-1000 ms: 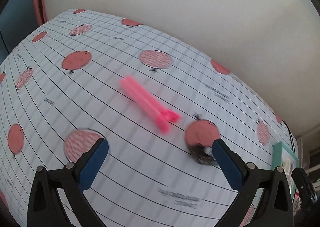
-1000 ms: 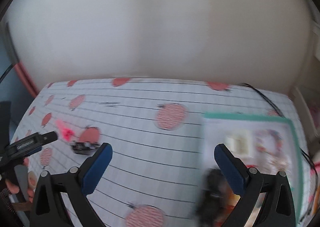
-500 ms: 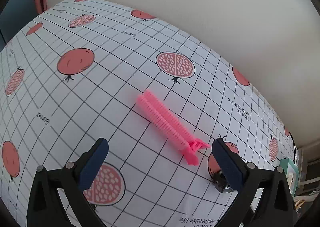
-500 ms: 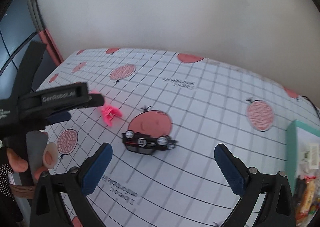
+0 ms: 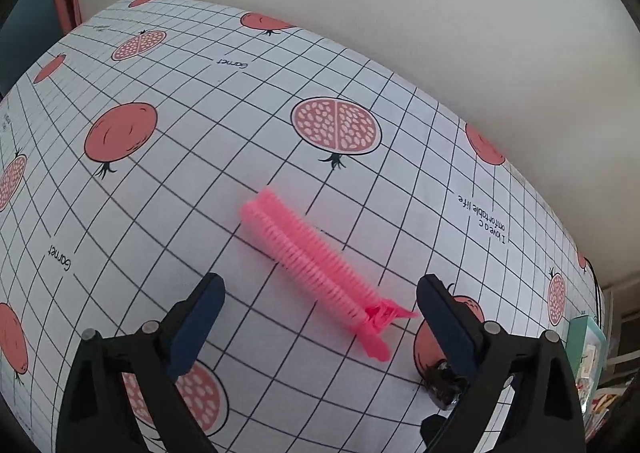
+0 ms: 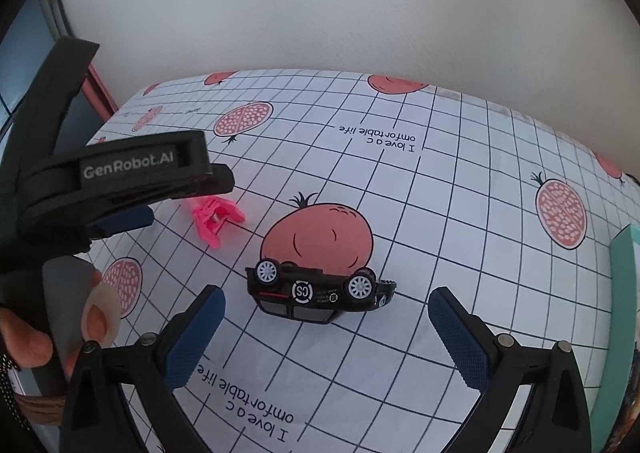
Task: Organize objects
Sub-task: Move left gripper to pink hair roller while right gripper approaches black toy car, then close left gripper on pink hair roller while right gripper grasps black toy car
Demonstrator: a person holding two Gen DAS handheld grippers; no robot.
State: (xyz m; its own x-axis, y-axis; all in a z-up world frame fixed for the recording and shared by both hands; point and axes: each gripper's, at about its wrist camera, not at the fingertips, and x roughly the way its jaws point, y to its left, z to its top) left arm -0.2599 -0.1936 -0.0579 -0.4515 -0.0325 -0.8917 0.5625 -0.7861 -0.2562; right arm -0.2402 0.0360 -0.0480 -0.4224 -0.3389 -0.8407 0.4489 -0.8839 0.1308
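1. Your left gripper [image 5: 320, 293] has its jaws spread wide with nothing in them, and the pink hair clip [image 5: 316, 273] lies flat on the pomegranate tablecloth [image 5: 200, 157] right in the gap ahead of the fingertips.
2. The key bit: the clip's long axis runs diagonally, bristle end far-left, hinge end near-right, almost touching your right-hand pad [image 5: 444, 317]. I'd say twist the wrist so the pads close across the narrow width, not along it.
3. Your right gripper [image 6: 326, 333] is wide open too and empty, with the black toy car [image 6: 316, 291] upside down (wheels up) just ahead, lying crosswise between the fingers.
4. The teal box [image 6: 622, 317] sits well off to the right, so the right hand's nearer to it.
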